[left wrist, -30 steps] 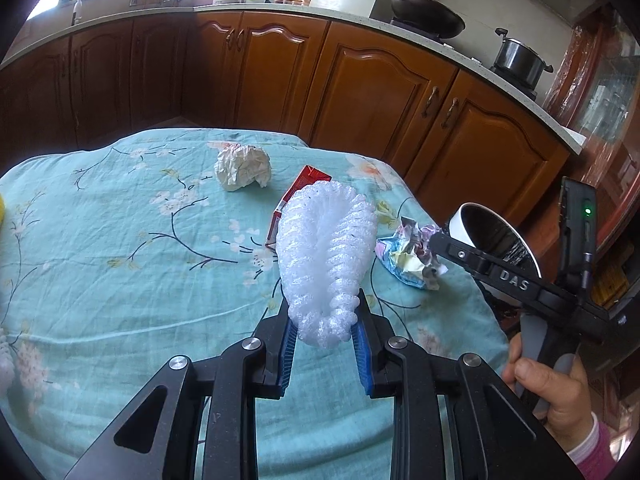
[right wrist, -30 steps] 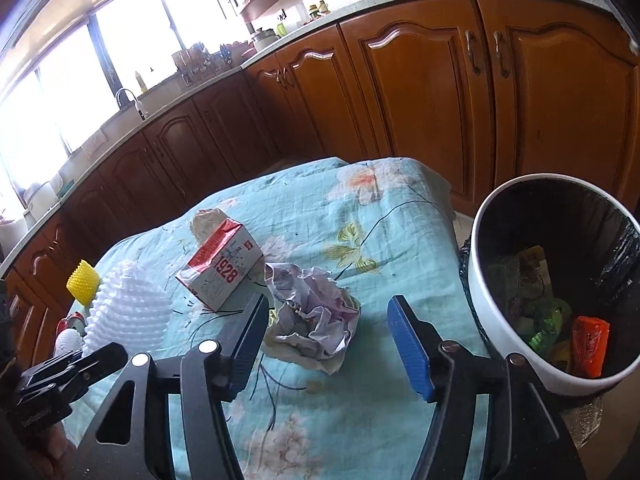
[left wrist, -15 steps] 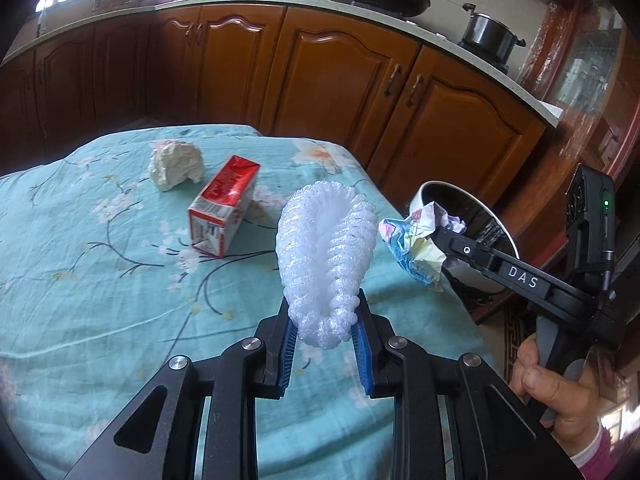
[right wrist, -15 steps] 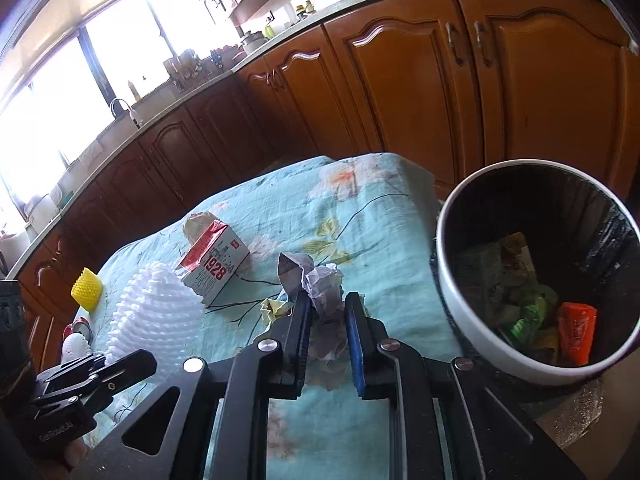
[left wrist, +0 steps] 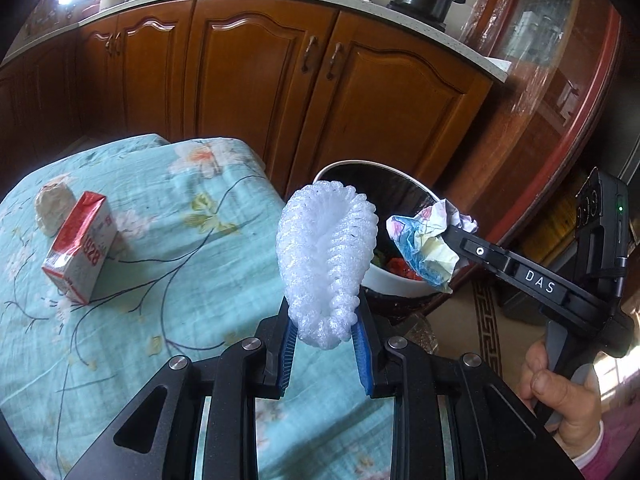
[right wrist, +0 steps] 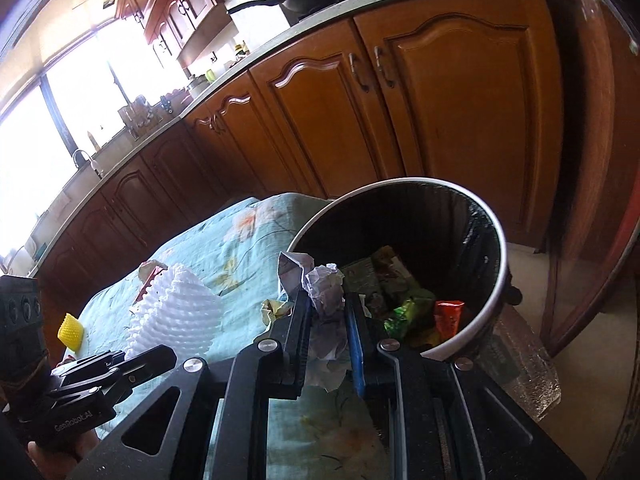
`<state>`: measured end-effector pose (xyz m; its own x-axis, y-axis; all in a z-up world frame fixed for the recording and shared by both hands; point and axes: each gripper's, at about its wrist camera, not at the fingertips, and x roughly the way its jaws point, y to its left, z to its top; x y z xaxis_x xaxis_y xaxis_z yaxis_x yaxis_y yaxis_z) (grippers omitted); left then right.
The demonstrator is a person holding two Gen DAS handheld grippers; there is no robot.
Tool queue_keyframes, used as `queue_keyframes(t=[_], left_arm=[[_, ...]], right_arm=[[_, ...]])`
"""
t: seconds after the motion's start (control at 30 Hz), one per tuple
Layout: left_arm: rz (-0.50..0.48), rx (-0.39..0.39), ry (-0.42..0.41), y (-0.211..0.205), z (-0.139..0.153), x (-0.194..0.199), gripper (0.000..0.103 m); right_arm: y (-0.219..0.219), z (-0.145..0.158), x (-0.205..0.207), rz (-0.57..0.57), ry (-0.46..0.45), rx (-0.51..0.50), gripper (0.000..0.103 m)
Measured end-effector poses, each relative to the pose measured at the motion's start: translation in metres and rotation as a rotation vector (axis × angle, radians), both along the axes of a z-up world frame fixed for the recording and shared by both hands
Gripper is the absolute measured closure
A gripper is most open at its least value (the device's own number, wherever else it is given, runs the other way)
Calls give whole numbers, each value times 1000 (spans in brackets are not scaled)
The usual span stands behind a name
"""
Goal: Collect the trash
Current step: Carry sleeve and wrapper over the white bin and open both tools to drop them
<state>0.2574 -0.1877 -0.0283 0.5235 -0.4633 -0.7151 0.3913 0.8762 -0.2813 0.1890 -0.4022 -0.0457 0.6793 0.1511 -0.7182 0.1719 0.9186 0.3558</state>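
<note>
My left gripper (left wrist: pixel 322 340) is shut on a white foam fruit net (left wrist: pixel 326 260) and holds it above the table's right edge, near the bin. My right gripper (right wrist: pixel 328 328) is shut on a crumpled paper wrapper (right wrist: pixel 326 292), also seen in the left wrist view (left wrist: pixel 424 244), held at the near rim of the white trash bin (right wrist: pixel 494 232). The bin (left wrist: pixel 394 282) has a black liner and holds several wrappers. A red and white carton (left wrist: pixel 80 248) and a crumpled white paper ball (left wrist: pixel 50 206) lie on the table.
The table has a teal floral cloth (left wrist: pixel 160 264). A yellow foam net (right wrist: pixel 70 330) lies at its far end. Wooden kitchen cabinets (left wrist: pixel 280 80) stand behind the table, close to the bin. The bin stands on the floor off the table's right edge.
My right gripper closed on the crumpled wrapper, lifted it and carried it to the bin's rim. My left gripper moved right toward the bin with the foam net.
</note>
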Motion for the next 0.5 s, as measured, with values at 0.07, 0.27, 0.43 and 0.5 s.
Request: queue_keyframes(t=[0.07,0.27,0.43,0.5], left_arm=[[-17,12,0,-9,-3,6,78],[-54,29,-1,-36,-7,17,78],[-82,59,-2,-55,-10,28,78],[-90,68,2,-63,-12,36,78]], right_arm=[[-9,0,-2,-17,0,-4,86],[-28,-2,-6,-55,-3,-3,86],[-37,-3,-7,-74,-5,-9,86],[-37,-2,-6,-80,-5,-15,86]])
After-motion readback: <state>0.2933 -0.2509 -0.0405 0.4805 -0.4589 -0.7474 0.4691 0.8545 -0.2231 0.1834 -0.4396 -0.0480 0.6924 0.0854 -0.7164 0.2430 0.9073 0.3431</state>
